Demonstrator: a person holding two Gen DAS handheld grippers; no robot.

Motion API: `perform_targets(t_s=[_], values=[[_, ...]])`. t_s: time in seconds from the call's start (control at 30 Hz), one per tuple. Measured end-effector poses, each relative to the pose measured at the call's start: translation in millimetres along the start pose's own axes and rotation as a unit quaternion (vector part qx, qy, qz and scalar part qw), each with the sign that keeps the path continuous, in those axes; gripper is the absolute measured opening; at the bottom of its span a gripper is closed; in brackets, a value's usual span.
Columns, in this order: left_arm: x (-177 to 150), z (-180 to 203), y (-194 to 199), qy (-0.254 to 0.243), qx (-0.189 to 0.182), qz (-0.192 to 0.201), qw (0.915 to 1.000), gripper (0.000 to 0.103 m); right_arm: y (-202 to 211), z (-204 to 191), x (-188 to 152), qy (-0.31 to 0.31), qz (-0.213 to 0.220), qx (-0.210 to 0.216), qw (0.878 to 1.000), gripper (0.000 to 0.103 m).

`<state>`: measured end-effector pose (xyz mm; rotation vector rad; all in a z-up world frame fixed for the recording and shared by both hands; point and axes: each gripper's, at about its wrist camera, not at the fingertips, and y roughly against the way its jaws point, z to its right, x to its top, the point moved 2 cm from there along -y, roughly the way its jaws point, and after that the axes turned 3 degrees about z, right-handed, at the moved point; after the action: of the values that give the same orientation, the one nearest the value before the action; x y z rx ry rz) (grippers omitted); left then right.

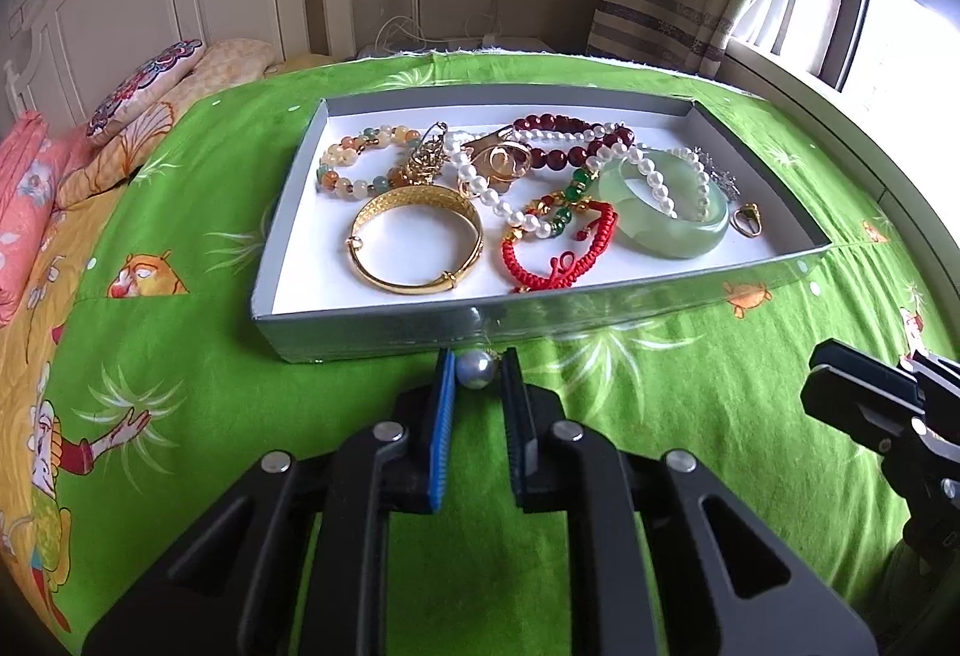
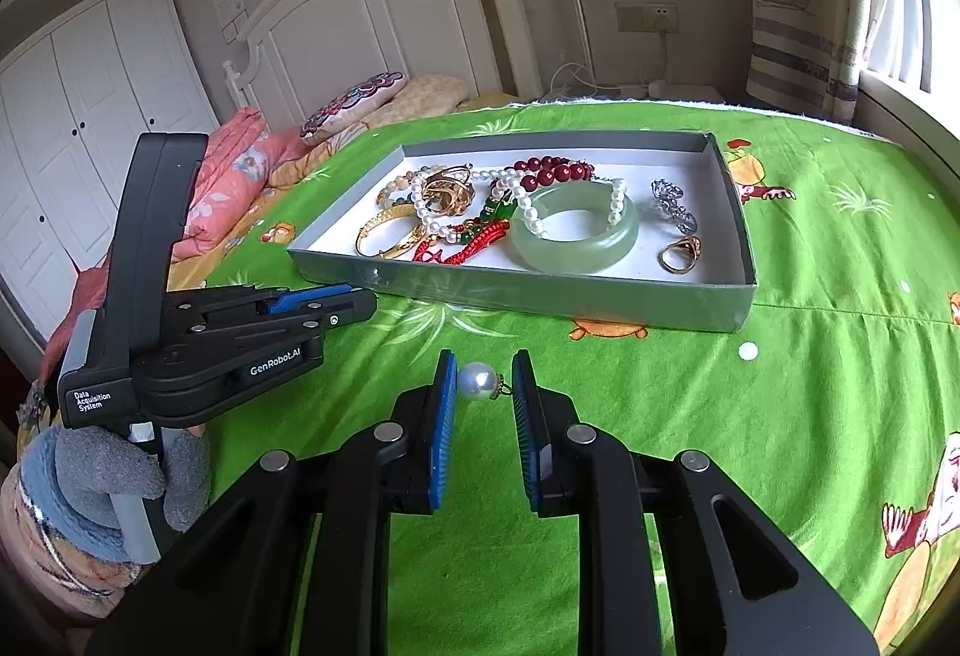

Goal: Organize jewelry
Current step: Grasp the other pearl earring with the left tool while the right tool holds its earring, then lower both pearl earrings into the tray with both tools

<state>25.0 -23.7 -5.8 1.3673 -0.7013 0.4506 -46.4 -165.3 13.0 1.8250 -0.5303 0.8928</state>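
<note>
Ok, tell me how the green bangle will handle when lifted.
The green bangle looks rigid and glossy, so probably slippery, maybe brittle. The pearl strand drapes across it, so lifting would likely drag that floppy strand along.

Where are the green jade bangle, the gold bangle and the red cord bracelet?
Green jade bangle (image 1: 672, 230): left wrist view, near rim.
Gold bangle (image 1: 414, 203): left wrist view, patterned far band.
Red cord bracelet (image 1: 525, 263): left wrist view, left braided part.

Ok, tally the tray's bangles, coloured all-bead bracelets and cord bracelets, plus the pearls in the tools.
Bangles: 2 (gold bangle, jade bangle)
Bead bracelets: 2 (pastel bracelet, dark red bracelet)
Cord bracelets: 1 (red cord bracelet)
Pearls: 2 (one pearl in left tool, other pearl in right tool)
Total: 7
</note>
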Motion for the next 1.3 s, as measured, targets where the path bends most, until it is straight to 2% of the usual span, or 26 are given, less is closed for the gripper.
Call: perform_targets(t_s=[0.17,0.4,0.7,1.0,1.1,1.3], values=[[-4.9,-9.9,9.4,0.022,-0.027,0.014,0.9993,0.015,-0.8,0.4,0.3,0.001,-0.001,0.000,1.000,0.020],[-10.4,-19.5,25.8,0.040,-0.033,0.037,0.9980,0.015,1.0,0.3,1.0,0.001,0.004,-0.004,1.000,0.020],[16.7,-29.4,43.6,0.046,-0.023,0.077,0.9957,0.015,2.3,6.6,1.3,-0.015,0.007,0.001,1.000,0.020],[45.3,-36.0,31.4,0.056,-0.020,0.077,0.9952,0.015,3.1,3.8,6.3,-0.008,0.020,0.002,1.000,0.020],[50.7,-35.9,24.4,0.056,-0.026,0.076,0.9952,0.015,-0.9,1.3,19.9,0.000,0.029,-0.006,1.000,0.020],[53.6,-33.7,1.5,0.055,-0.010,0.065,0.9963,0.015,-18.0,0.8,50.7,0.014,0.057,-0.038,0.998,0.020]])
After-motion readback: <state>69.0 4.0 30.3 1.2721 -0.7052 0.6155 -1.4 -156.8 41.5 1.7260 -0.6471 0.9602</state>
